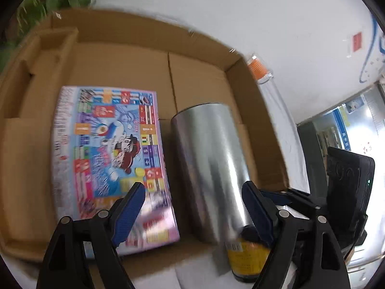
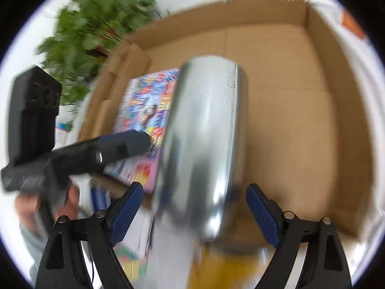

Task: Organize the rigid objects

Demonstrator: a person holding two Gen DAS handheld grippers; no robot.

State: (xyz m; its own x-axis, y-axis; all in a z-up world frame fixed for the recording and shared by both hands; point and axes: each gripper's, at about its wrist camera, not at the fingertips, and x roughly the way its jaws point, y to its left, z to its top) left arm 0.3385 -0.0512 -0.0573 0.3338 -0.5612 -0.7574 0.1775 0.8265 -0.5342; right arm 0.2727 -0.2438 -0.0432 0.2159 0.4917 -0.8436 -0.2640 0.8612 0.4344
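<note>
Two sets of tongs, left gripper [image 1: 192, 212] and right gripper [image 2: 193, 213], both stand released, holding nothing. Left to right in the cardboard box [image 1: 199, 72]: a flat game box [image 1: 108, 159], then the silver can [image 1: 207, 166], its long axis running near to far. The can lies between the right gripper's open jaws, so that hand seems nearer.

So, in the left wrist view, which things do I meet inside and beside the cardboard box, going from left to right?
Colourful flat board-game box → shiny silver metal cylinder → right wall of the brown cardboard box → clear bottle with orange label.
</note>
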